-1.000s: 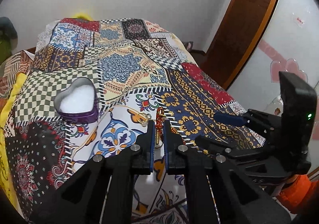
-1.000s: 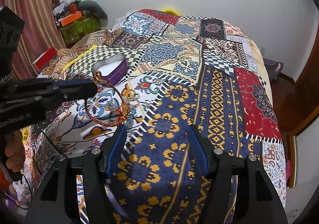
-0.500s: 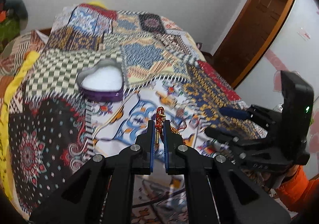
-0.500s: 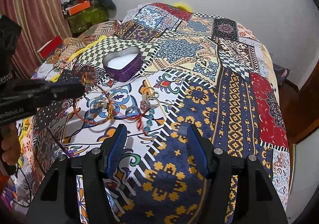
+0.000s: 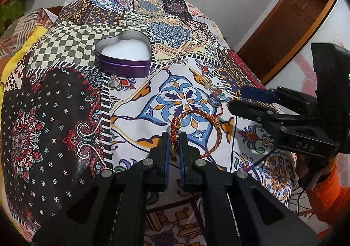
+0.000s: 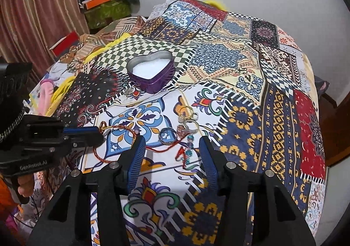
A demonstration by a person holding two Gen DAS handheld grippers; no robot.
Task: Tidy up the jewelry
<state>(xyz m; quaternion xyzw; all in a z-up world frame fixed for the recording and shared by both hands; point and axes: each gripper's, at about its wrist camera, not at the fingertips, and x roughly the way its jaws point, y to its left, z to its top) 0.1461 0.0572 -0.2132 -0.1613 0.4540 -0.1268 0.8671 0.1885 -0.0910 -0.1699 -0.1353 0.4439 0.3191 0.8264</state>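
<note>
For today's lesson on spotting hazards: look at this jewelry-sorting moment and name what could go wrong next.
1. The left gripper pinches only one end of the red cord bracelet; the rest trails over the quilt, so it could snag on the loose rings nearby.
2. The right gripper, whose jaws have just been closing with nothing clamped, could trap the cord and rings together.

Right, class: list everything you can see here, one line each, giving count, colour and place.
Heart-shaped tin: one, purple with white lining, open, on the checked patch.
Cord bracelet: one, red and gold, partly on the quilt, one end pinched in the left tool.
Rings: a small cluster, gold and silver, count unclear, beside the bracelet.
Clear small item: one, just in front of the tin.
Quilt: one, multicoloured patchwork, covering the bed.
Left tool: shut on the cord.
Right tool: open, jaws just narrowing, nothing gripped.
</note>
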